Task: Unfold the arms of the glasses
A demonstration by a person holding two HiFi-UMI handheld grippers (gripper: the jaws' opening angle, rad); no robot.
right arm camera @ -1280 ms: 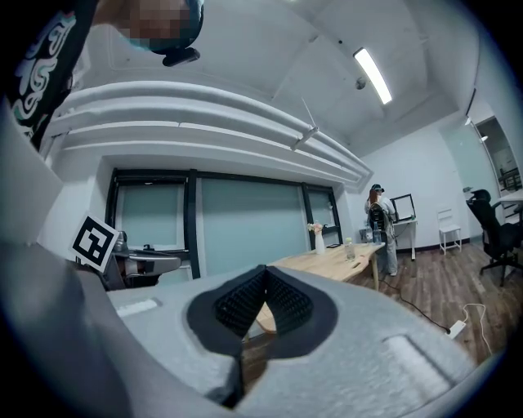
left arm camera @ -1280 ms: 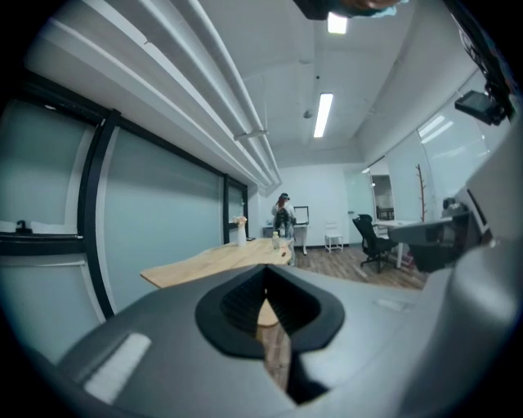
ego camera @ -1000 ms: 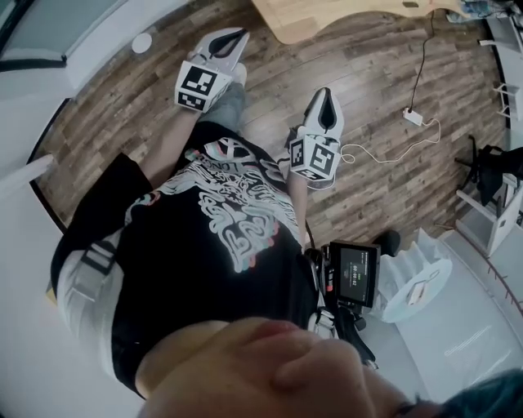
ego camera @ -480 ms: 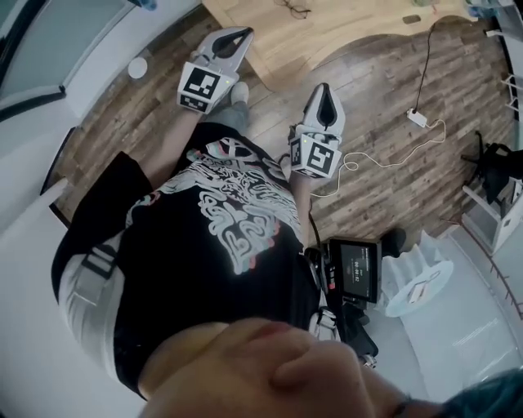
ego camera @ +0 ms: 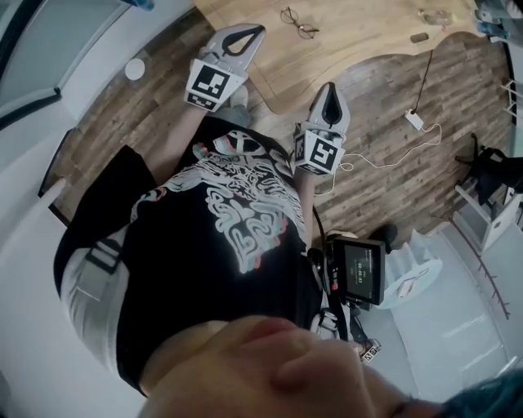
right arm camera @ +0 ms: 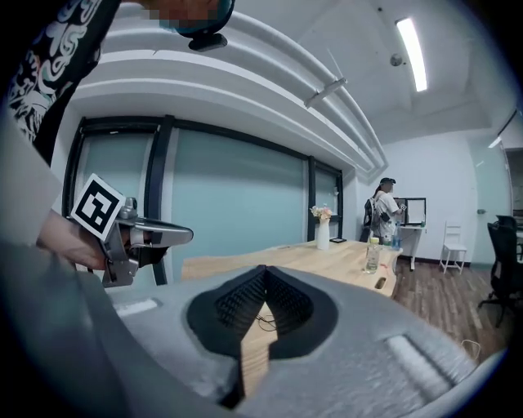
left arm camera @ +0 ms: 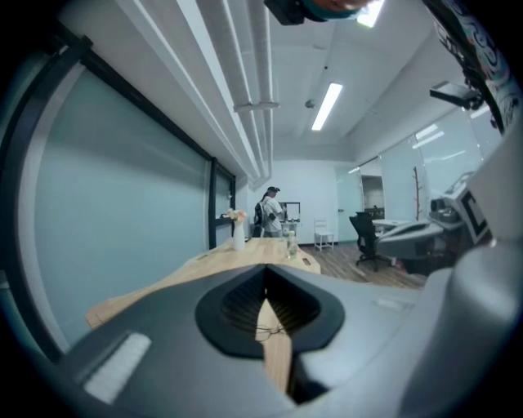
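Pointing almost level toward the glasses (ego camera: 299,22), left gripper (ego camera: 257,31) and right gripper (ego camera: 328,88) show jaws closed, empty.

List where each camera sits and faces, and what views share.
Head view: on the person's head, looking steeply down at the chest, left gripper, right gripper, wooden table and glasses.
Left gripper view: on the left gripper, along its shut jaws toward the table.
Right gripper view: on the right gripper, facing likewise; the left gripper shows at left.
Shared: all three show the glasses.
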